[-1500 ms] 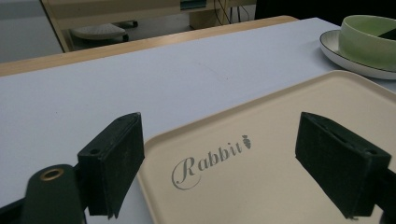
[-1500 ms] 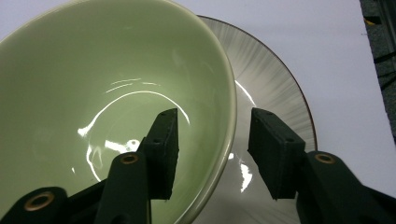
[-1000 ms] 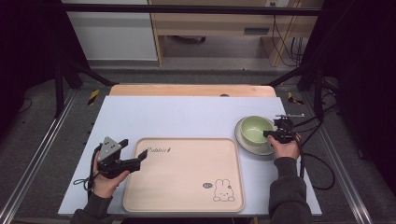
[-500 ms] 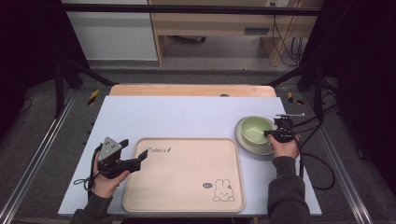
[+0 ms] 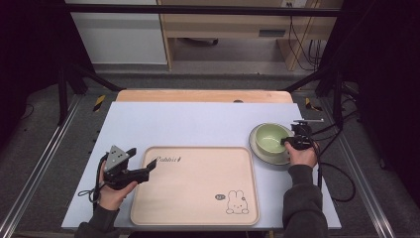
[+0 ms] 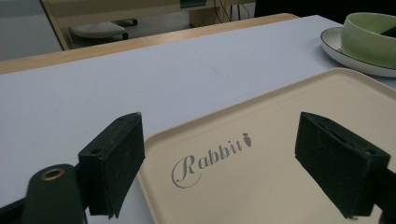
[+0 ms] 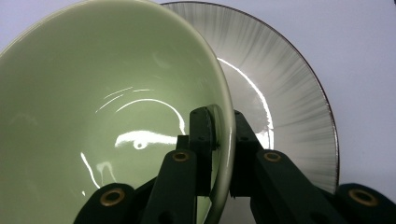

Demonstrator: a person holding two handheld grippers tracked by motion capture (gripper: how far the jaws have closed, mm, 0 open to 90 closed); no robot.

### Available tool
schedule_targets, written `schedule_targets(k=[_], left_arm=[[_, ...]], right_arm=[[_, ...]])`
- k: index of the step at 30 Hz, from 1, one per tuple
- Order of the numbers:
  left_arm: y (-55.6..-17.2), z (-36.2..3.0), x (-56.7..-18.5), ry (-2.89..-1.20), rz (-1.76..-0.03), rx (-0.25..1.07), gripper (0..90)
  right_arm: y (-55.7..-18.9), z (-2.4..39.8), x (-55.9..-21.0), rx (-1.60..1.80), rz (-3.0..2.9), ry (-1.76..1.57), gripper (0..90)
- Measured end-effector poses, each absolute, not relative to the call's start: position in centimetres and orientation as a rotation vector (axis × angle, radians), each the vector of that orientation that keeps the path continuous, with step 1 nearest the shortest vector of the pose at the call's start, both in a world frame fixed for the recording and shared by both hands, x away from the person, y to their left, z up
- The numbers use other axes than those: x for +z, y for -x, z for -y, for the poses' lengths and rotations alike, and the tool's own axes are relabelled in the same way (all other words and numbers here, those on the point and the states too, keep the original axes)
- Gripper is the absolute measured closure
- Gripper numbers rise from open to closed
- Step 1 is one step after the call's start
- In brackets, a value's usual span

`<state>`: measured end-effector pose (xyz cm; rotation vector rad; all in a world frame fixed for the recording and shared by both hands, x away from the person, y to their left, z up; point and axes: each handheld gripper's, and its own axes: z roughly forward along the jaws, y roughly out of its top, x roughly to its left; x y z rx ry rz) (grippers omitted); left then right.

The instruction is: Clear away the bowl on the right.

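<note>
A pale green bowl [image 5: 270, 139] stands on a white plate [image 5: 269, 159] at the table's right. My right gripper [image 5: 287, 142] is shut on the bowl's near-right rim; its jaws have just been closing on it. In the right gripper view one pad lies inside the bowl [image 7: 93, 93] and the other outside, above the plate [image 7: 285, 102], with the gripper [image 7: 223, 126] pinching the wall. My left gripper [image 5: 148, 168] stands open at the left edge of a beige tray [image 5: 198, 188]. Its jaws [image 6: 226, 154] straddle the tray's corner [image 6: 280, 121] with the word Rabbit, touching nothing.
The tray bears a rabbit drawing [image 5: 236, 202] near its front right corner. A pale blue mat [image 5: 198, 124] covers the table behind the tray. Black frame rails [image 5: 59, 134] run along both sides, and cables [image 5: 337, 173] trail at the right.
</note>
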<state>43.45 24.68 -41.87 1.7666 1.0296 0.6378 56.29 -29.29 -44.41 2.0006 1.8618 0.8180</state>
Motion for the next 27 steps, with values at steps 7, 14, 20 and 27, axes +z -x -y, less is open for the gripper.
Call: schedule_targets(k=[7, 14, 20, 27], left_arm=[[-43.41, -24.71, -41.8, -1.765, -1.027, 0.638, 15.5], [-43.4, -24.74, -41.77, -1.764, -1.027, 0.639, 15.6], [-43.4, -24.74, -41.77, -1.765, -1.027, 0.639, 15.6], [-43.38, -24.76, -41.74, -1.761, -1.028, 0.639, 15.6]], right_arm=[[-56.29, 29.31, -44.31, 0.825, -1.852, -2.035, 83.8], [-56.26, 29.39, -44.33, 0.832, -1.842, -2.037, 84.1], [-56.17, 29.35, -44.17, 0.846, -1.835, -2.039, 84.3], [-56.01, 29.17, -43.95, 0.848, -1.83, -2.024, 84.4]])
